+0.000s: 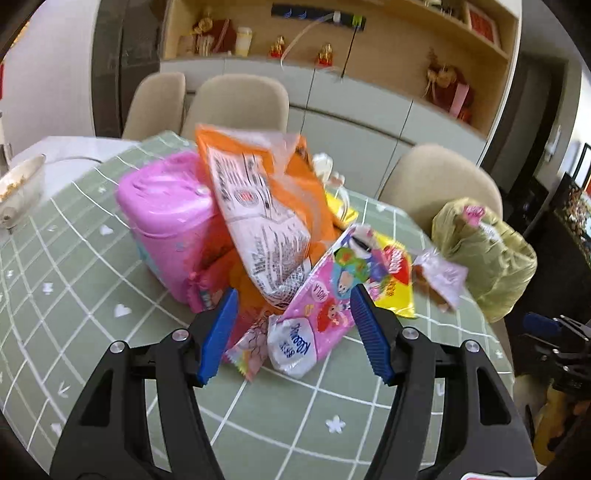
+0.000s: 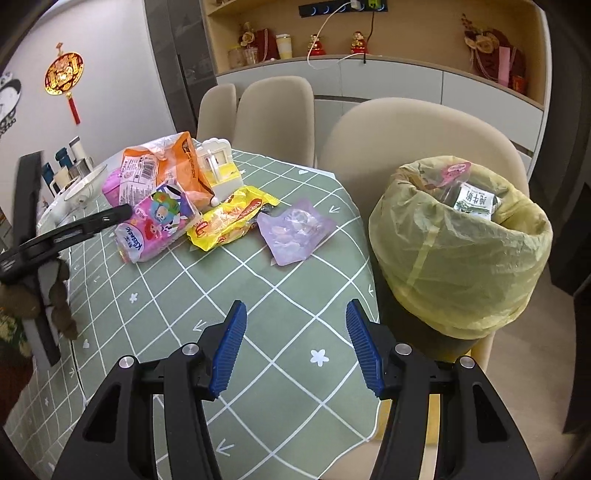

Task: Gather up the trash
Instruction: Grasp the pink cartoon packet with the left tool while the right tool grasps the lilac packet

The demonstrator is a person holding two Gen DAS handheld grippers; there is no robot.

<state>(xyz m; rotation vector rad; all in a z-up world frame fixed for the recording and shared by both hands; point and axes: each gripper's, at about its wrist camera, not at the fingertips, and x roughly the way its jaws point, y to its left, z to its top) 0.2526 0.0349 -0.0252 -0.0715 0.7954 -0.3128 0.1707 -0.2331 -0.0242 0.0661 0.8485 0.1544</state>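
Your table [image 2: 258, 295], under a green cloth with a white grid, fills the lower half of both views; beige chairs [image 2: 273, 110] line its far edge, with a wooden shelf wall [image 2: 369, 22] across the top of the frame.

At the right of the right wrist view, off the table's edge, stands the bin [image 2: 458, 251], lined with a yellowish bag and already holding some wrappers.

The trash pile sits in the upper left of that view. An orange bag [image 2: 177, 166] leans over a pink tub [image 2: 112, 190]. In front lie a pink tissue pack [image 2: 155, 229], a yellow wrapper [image 2: 229, 221] and, nearest the bin, a pale purple pouch [image 2: 295, 232].

Your left gripper [image 1: 291, 328] stands apart, its blue pads either side of the tissue pack's near end without visibly pressing on it.

Your right gripper [image 2: 295, 343] is also apart and empty, at the lower centre over bare cloth, well short of the pouch.
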